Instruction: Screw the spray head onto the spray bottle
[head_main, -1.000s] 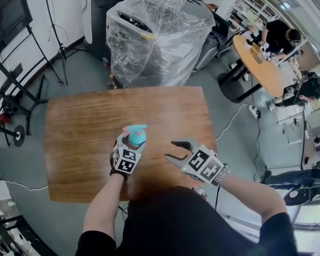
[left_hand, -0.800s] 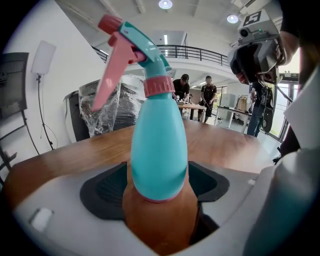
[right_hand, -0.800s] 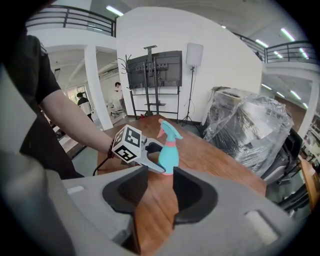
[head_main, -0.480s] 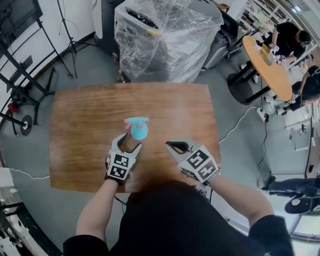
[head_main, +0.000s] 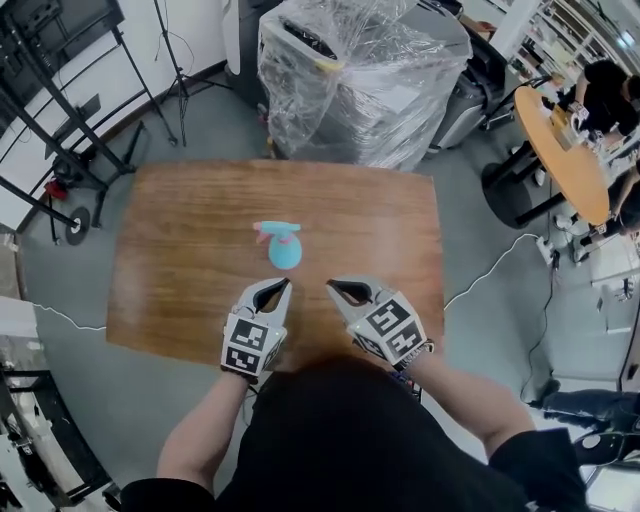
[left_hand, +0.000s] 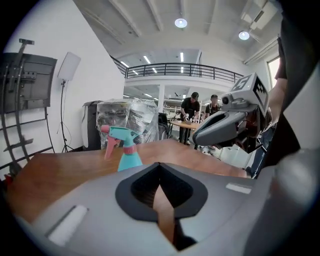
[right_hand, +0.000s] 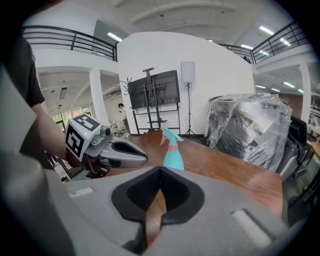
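Two grippers hover over the near edge of the table (head_main: 170, 260), the task's thing just ahead of them. Left gripper (head_main: 284, 284): jaws have just been closing and now sit pressed together, nothing between them. Right gripper (head_main: 331, 288): jaws together too, empty. Spray bottle (head_main: 285, 254) stands upright near the table's middle, a little toward the near edge. Spray head (head_main: 275, 231) sits on its neck, trigger toward the left edge. Neither gripper touches it. I judge the head screwed home, so the bottle stands free and needs no holding. Bare wood lies all round it, widest toward the left and far edges. Wrapped machine (head_main: 370, 80) stands beyond the far edge, out of my way.
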